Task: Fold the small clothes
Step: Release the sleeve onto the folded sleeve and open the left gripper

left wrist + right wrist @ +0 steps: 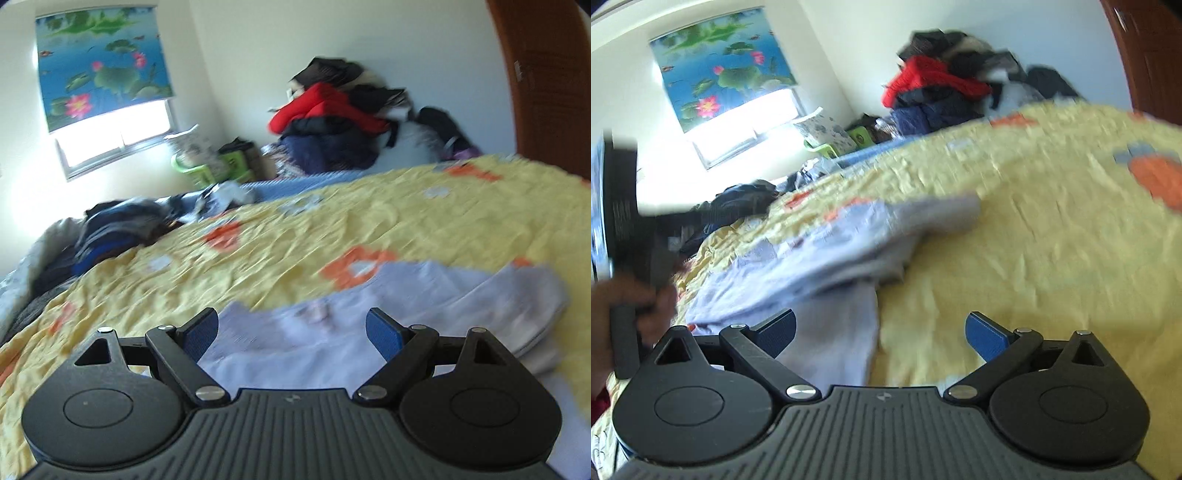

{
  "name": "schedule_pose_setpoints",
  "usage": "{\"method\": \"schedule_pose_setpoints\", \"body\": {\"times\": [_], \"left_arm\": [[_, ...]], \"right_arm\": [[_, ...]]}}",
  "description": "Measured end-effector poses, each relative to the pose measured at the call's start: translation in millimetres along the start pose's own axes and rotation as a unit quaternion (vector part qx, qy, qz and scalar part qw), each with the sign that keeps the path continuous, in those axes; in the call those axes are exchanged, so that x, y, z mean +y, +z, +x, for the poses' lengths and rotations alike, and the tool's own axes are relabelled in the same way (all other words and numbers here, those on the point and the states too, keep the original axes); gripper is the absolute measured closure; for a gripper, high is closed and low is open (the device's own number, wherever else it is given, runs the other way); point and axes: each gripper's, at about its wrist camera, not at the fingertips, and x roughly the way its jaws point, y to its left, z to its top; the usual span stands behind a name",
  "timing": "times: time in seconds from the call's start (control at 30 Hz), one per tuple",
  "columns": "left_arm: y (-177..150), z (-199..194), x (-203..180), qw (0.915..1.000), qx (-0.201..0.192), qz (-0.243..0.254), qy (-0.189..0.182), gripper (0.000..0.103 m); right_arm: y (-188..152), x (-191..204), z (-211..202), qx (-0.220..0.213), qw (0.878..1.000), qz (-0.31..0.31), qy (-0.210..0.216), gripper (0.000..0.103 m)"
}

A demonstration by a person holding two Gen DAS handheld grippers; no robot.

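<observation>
A small pale lilac garment (369, 317) lies partly folded on the yellow bedspread (295, 243). My left gripper (291, 332) hovers over its near part, jaws wide open, nothing pinched between the blue pads. In the right wrist view the same garment (827, 251) lies bunched in layers to the left. My right gripper (881, 332) stands open above the garment's right edge and bare bedspread (1034, 240), empty. At the left edge of that view a hand (624, 295) holds the other gripper's dark handle.
A stack of dark folded clothes (110, 236) sits at the bed's far left. A heap with a red jacket (325, 110) is piled against the back wall. A green basket (199, 170) stands under the window. A brown door (546, 74) is on the right.
</observation>
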Motion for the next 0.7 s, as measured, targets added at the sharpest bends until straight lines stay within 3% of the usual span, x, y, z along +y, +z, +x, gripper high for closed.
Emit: {"method": "schedule_pose_setpoints", "body": {"times": [0.2, 0.27, 0.37, 0.43, 0.5, 0.7], "left_arm": [[-33, 12, 30, 0.9984, 0.042, -0.019, 0.034, 0.015], [-43, 16, 35, 0.9972, 0.059, -0.019, 0.042, 0.015], [-55, 22, 44, 0.995, 0.079, -0.023, 0.057, 0.015], [-59, 22, 53, 0.9942, 0.084, -0.041, 0.053, 0.015], [-61, 22, 58, 0.9935, 0.087, -0.056, 0.047, 0.015], [-64, 20, 55, 0.9933, 0.085, -0.058, 0.051, 0.015]], "right_arm": [[46, 32, 30, -0.029, 0.996, -0.07, 0.048, 0.003], [53, 38, 53, -0.009, 0.996, -0.077, 0.054, 0.003], [55, 33, 90, 0.047, 0.996, -0.036, 0.061, 0.004], [51, 26, 104, 0.073, 0.997, -0.012, 0.039, 0.006], [48, 27, 100, 0.065, 0.998, -0.015, 0.006, 0.005], [44, 40, 81, 0.035, 0.998, -0.045, 0.022, 0.002]]}}
